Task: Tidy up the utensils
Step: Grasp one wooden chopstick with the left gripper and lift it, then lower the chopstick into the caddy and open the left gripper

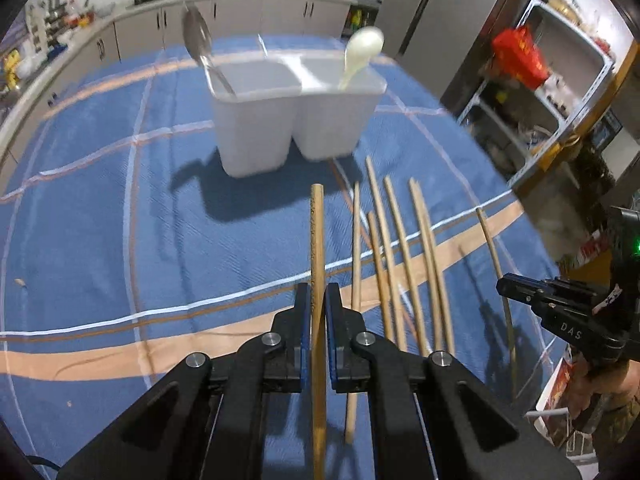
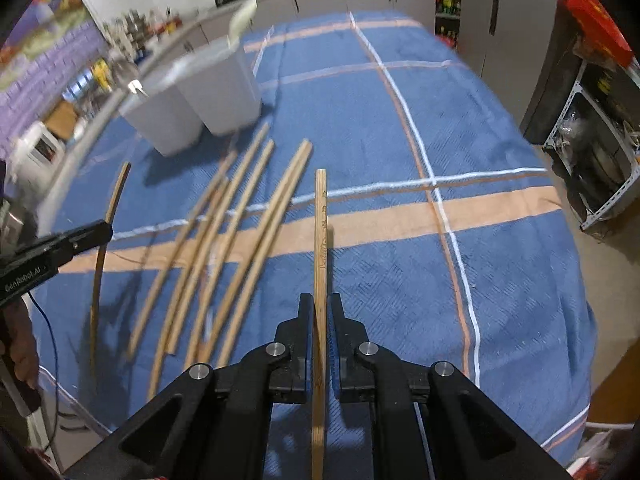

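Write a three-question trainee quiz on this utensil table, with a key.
1. True or false: the left gripper is shut on a chopstick.
2. What does the right gripper hold? A) metal spoon B) a chopstick C) nothing
3. Fill in: the white spoon stands in the white ___.

Key: 1 true; 2 B; 3 holder. The metal spoon stands in the holder's other compartment; loose chopsticks lie on the blue cloth.
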Tool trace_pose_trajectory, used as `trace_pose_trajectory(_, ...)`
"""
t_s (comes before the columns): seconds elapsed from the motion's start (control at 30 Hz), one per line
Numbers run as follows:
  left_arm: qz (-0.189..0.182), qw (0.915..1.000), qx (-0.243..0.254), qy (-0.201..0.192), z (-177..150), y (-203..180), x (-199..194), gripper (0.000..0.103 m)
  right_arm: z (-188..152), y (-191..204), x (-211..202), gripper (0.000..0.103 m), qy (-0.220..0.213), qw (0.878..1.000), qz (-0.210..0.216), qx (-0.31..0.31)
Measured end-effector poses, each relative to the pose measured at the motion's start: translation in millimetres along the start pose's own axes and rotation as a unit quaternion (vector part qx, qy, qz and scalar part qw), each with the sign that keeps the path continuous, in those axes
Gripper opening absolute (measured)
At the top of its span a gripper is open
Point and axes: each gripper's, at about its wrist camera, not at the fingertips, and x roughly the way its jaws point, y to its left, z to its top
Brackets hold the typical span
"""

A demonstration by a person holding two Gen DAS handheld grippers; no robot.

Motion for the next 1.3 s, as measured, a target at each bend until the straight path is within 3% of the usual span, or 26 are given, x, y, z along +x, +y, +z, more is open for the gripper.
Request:
trace_pose_trajectory(0.2, -0.004, 0.9976, -0.025, -0.065, -10, -2, -49, 0.007, -4, 1, -36, 0.007, -0.065, 0.998, 0.015, 0.009)
trace_pose_trajectory(0.4, -0.009, 0.9899, -0.061, -0.127, -5, 5, -94, 0.007, 8, 6, -54, 0.007, -0.106, 0.994, 0.035, 0.018)
trace_pose_trajectory(0.53, -0.01, 0.9807, -0.073, -0.181, 15, 13, -128, 0.007, 25, 10, -73, 0.007, -0.145, 0.988, 0.056, 0.027)
trace_pose_trajectory(0.73, -0.003, 0.9651, -0.079, -0.25, 70, 21, -154, 0.007, 87, 33, -88, 0.007, -0.215, 0.97, 0.107, 0.045)
trace_pose_trajectory(0.87, 0.006, 0.9577, -0.08, -0.276, 111, 24, -148, 0.007, 132, 54, -84, 0.007, -0.251, 0.956, 0.139, 0.057)
trace_pose_trajectory(1.0, 0.011, 0.9532, -0.087, -0.289, 152, 30, -125, 0.007, 176, 78, -70, 0.007, -0.286, 0.948, 0.131, 0.057)
trace_pose_trajectory(1.3, 0.034, 0.9471, -0.088, -0.307, 219, 39, -54, 0.007, 238, 99, -15, 0.007, -0.335, 0.94, 0.022, 0.056)
